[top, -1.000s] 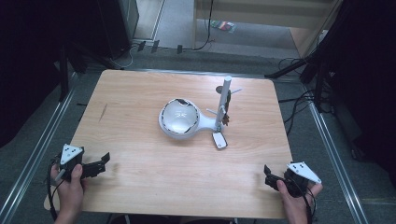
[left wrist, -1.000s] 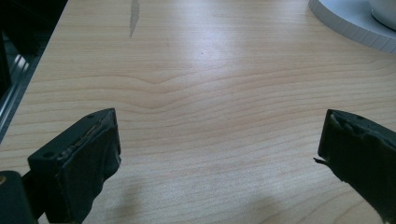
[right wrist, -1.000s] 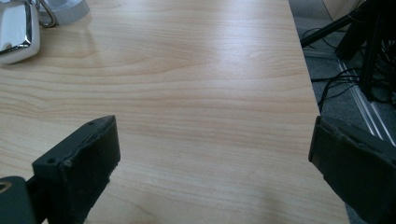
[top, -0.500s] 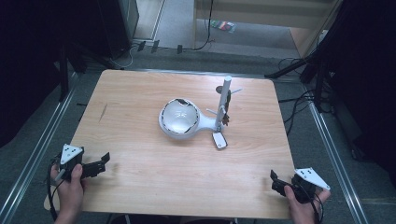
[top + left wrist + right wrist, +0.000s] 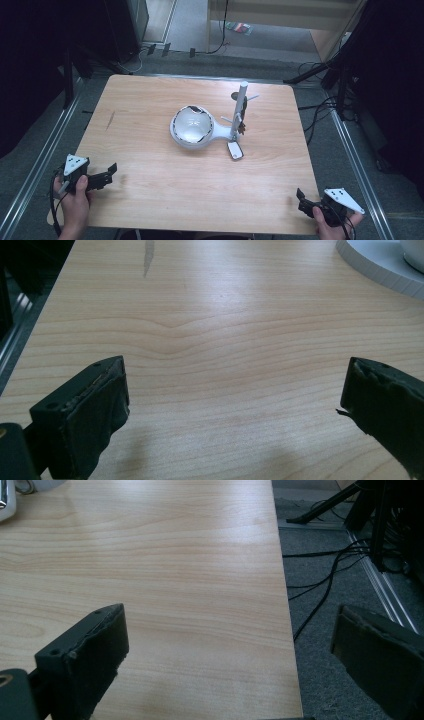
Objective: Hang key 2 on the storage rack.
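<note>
A white domed device (image 5: 192, 126) sits at the middle of the wooden table (image 5: 150, 200), with a thin white post (image 5: 242, 105) upright at its right side. A small white fob with a dark face (image 5: 235, 150) lies just in front of the post. My left gripper (image 5: 111, 171) rests at the near left edge, open with nothing between its jaws; the left gripper view shows it (image 5: 235, 385) over bare wood, with the device's white rim (image 5: 380, 265) at top right. My right gripper (image 5: 301, 196) is at the near right corner, open and holding nothing, and straddles the table's right edge (image 5: 230, 630).
Grey carpet with black cables (image 5: 325, 585) lies past the right table edge. Metal rails (image 5: 360, 165) run along both sides of the table. A dark streak (image 5: 110, 120) marks the wood at the left. A wooden cabinet (image 5: 280, 15) stands beyond the far edge.
My right gripper has drawn back and to the right, ending at the near right corner. The left gripper has barely moved.
</note>
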A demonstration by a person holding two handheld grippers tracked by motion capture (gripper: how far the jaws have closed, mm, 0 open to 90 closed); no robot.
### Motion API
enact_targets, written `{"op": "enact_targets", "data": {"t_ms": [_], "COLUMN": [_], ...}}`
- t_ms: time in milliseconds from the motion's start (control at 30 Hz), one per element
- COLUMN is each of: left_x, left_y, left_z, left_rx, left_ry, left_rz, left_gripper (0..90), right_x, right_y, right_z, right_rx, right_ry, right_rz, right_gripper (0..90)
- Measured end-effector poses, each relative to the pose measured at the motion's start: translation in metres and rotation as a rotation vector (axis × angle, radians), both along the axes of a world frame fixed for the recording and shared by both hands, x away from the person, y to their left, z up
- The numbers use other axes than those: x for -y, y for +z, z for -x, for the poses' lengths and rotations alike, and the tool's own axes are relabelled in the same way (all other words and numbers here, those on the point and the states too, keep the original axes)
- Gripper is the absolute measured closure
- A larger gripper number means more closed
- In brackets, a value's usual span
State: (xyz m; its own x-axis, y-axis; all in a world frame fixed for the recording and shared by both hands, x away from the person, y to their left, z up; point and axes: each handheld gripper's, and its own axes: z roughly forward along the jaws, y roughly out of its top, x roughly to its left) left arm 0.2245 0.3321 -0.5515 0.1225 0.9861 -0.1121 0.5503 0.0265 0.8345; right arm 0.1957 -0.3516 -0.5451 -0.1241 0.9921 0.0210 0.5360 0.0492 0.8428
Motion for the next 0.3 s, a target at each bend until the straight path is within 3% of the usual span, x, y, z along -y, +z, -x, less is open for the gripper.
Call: {"op": "enact_targets", "data": {"t_ms": [300], "left_x": [-0.0001], "left_y": [0.0000], "left_z": [0.0008], "left_rx": [0.005], "left_ry": [0.038], "left_rz": [-0.004], "left_gripper": [0.0], "right_x": [-0.0052], "right_y": [0.0050], "right_z": [0.0032], "right_rx": [0.009], "right_ry": [0.022], "right_rz": [-0.030], "right_gripper": [8.3]}}
